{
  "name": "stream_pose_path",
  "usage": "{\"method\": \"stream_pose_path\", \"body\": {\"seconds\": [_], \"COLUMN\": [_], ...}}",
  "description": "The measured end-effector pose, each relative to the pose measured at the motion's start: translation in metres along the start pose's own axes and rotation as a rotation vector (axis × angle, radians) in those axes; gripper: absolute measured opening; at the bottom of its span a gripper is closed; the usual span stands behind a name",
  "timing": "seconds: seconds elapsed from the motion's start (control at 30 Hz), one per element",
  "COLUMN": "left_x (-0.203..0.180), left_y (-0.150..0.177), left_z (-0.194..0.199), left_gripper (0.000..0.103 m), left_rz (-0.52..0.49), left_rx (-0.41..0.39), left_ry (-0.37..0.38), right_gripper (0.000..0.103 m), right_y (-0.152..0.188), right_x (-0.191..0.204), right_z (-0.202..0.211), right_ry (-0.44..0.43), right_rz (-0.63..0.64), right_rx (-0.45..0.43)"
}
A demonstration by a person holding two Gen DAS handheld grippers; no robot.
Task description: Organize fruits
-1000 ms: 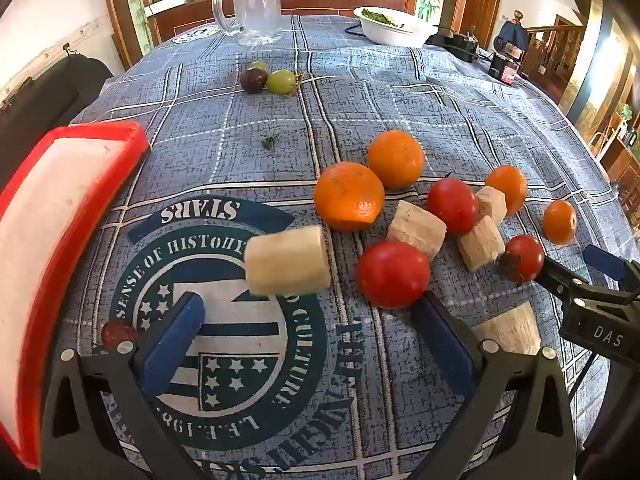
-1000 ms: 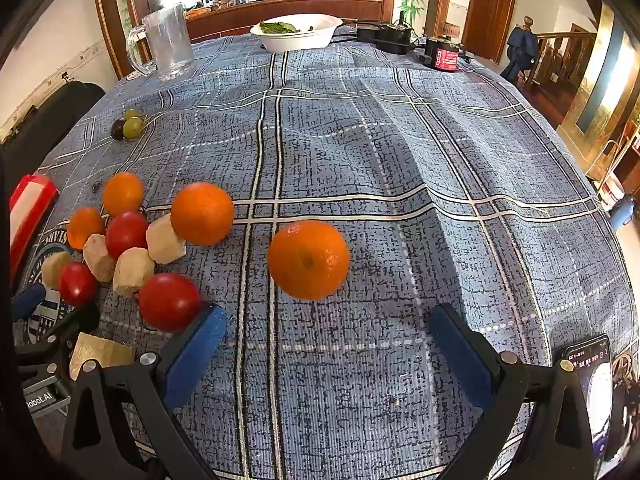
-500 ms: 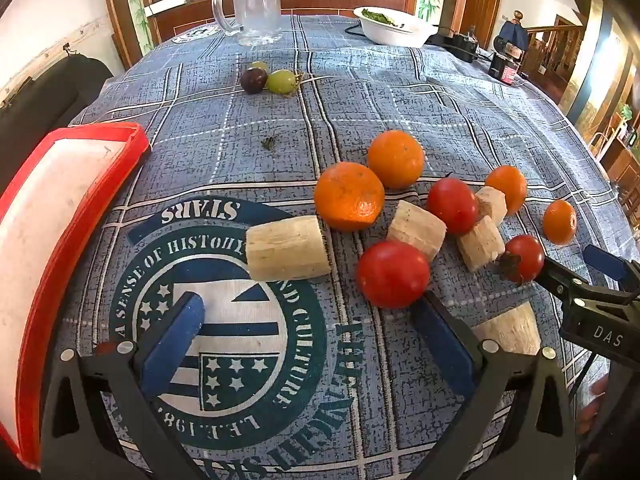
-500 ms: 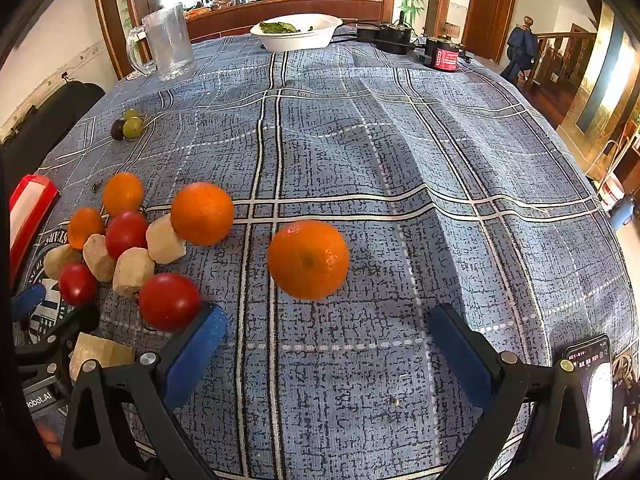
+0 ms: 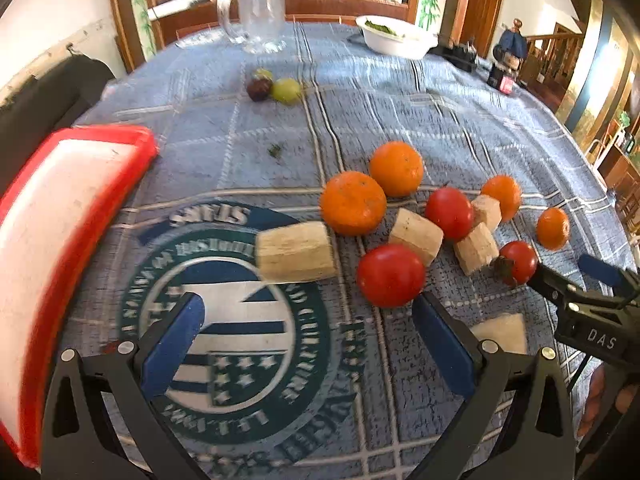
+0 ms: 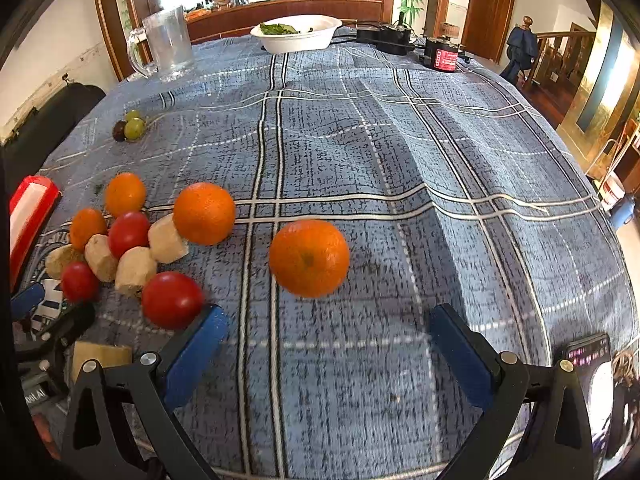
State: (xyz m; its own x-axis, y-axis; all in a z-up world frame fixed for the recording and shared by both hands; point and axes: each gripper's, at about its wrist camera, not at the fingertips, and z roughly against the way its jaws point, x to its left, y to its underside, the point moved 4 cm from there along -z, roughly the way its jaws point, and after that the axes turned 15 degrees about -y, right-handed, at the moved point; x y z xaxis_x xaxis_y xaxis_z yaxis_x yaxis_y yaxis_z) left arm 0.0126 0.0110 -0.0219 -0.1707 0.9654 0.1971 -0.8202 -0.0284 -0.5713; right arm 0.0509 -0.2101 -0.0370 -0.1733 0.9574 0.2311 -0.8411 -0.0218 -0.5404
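Note:
Oranges, red tomatoes and pale cut chunks lie scattered on a blue plaid tablecloth (image 6: 400,160). My left gripper (image 5: 308,344) stands open just short of a pale cylindrical chunk (image 5: 296,252), with a red tomato (image 5: 390,276) by its right finger. A red-rimmed white tray (image 5: 60,216) lies to the left. My right gripper (image 6: 328,352) stands open, a lone orange (image 6: 309,258) ahead between its fingers and a tomato (image 6: 172,300) touching the tip of its left finger. The right gripper also shows at the left wrist view's right edge, by a small tomato (image 5: 516,262).
A dark and a green grape (image 5: 274,88) lie farther back. A glass pitcher (image 6: 166,44), a white bowl of greens (image 6: 298,34) and black devices (image 6: 440,56) stand at the far edge. A phone (image 6: 592,384) lies at the near right. A dark chair (image 5: 44,100) stands left.
The left gripper has drifted left and a little forward, so the tray now fills more of its view; the small red thing by its left finger is out of sight. The right gripper has barely moved.

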Motion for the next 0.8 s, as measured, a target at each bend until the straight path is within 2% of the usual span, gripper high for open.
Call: {"method": "stream_pose_path", "body": {"seconds": [0.13, 0.23, 0.4, 0.6, 0.8], "left_x": [0.021, 0.042, 0.058, 0.062, 0.053], "left_y": [-0.001, 0.005, 0.018, 0.03, 0.033], "left_z": [0.041, 0.069, 0.088, 0.086, 0.076], "left_gripper": [0.103, 0.103, 0.103, 0.103, 0.103], "left_rz": [0.007, 0.029, 0.028, 0.046, 0.033], "left_rx": [-0.123, -0.198, -0.237, -0.219, -0.189], "left_ry": [-0.024, -0.03, -0.012, 0.014, 0.003], "right_gripper": [0.103, 0.103, 0.103, 0.103, 0.103], "right_y": [0.01, 0.012, 0.018, 0.035, 0.037], "right_x": [0.015, 0.028, 0.045, 0.056, 0.052], "right_z": [0.035, 0.079, 0.114, 0.119, 0.113], "right_ry": [-0.056, -0.176, -0.162, -0.168, -0.174], "right_rz": [0.027, 0.046, 0.108, 0.141, 0.13], "right_rx": [-0.089, -0.203, -0.282, -0.273, -0.254]}}
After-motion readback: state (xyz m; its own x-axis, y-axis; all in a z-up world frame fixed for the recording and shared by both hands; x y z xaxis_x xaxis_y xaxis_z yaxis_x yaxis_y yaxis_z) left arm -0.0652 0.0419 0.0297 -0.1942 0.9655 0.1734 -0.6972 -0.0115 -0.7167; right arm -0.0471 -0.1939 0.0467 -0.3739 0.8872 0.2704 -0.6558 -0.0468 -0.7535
